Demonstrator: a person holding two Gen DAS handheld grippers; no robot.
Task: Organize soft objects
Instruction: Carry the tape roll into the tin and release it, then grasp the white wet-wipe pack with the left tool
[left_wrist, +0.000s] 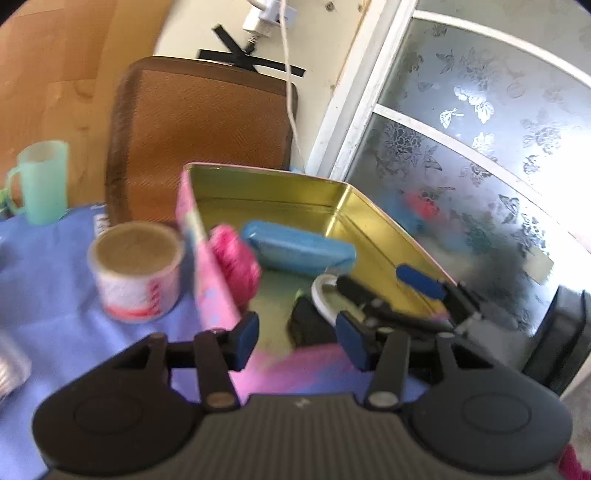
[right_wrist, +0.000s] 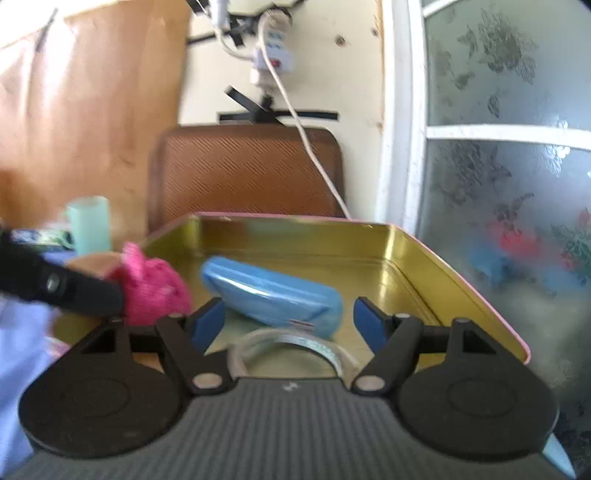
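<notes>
A roll of tape (left_wrist: 136, 271) stands left of the left gripper (left_wrist: 295, 339), whose jaws are parted and empty. Ahead of them, the pink fluffy ball (left_wrist: 236, 258) sits inside the tin box (left_wrist: 280, 184), beside a blue case (left_wrist: 299, 247). The right gripper (right_wrist: 288, 321) gapes wide, empty, the case just beyond it.
</notes>
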